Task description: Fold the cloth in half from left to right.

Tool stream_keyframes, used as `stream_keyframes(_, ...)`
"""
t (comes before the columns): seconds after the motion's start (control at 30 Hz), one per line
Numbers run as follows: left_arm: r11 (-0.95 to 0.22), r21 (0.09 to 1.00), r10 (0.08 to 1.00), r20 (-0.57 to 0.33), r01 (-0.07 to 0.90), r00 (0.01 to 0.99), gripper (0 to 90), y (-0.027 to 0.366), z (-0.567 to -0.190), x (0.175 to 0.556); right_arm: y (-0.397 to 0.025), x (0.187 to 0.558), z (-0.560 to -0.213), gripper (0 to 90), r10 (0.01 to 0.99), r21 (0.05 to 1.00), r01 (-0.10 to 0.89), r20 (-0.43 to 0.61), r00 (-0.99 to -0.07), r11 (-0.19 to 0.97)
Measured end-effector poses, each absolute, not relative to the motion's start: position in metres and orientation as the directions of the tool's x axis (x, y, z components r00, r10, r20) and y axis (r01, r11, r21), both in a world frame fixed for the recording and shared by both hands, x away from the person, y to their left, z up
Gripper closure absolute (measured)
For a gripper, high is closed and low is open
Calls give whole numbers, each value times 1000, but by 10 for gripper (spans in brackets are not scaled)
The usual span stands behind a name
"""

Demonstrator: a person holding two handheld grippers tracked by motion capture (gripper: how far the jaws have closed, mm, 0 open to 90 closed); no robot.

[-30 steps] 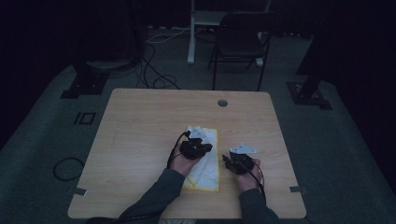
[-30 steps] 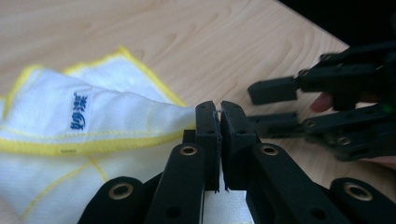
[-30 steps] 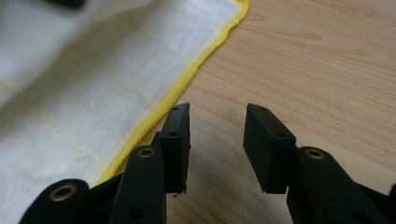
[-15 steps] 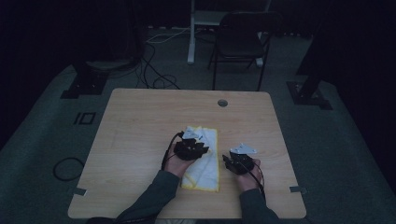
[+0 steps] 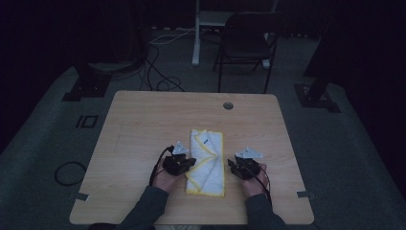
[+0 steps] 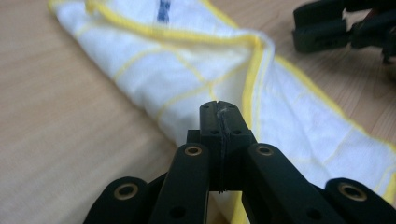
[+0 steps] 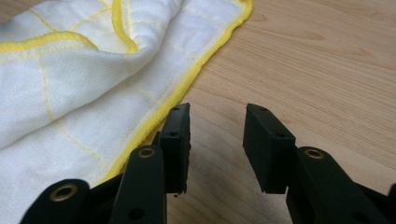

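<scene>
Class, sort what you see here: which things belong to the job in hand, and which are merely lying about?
Job in hand:
- white cloth with yellow edging
- left gripper, jaws together, at the cloth
- right gripper, jaws apart, beside the cloth's edge
- wooden table

Lying about:
- chair beyond the table
- floor cables

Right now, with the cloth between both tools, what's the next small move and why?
Probably open the left tool: its jaws are pressed shut with nothing between them, just over the white cloth with yellow trim. The right tool is already open beside the cloth's hem on the wooden table, so both could then pinch an edge.
</scene>
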State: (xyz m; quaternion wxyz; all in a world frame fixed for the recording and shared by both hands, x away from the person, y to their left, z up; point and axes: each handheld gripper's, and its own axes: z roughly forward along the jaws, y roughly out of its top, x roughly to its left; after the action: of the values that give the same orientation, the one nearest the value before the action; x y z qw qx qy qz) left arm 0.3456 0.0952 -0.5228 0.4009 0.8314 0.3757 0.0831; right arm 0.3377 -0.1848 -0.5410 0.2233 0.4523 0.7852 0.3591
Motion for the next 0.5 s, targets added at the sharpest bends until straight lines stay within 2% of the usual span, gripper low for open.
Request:
stream_keyframes(0.2,-440,730,656,-137,524,742,900,90,-525,335,-184,338,-541,613,869,767,547,-27,-494,335)
stream_keyframes(0.5,-471,736,590,-147,486,794,877,73,-525,320,-184,337,-541,614,869,769,544,-28,-494,335)
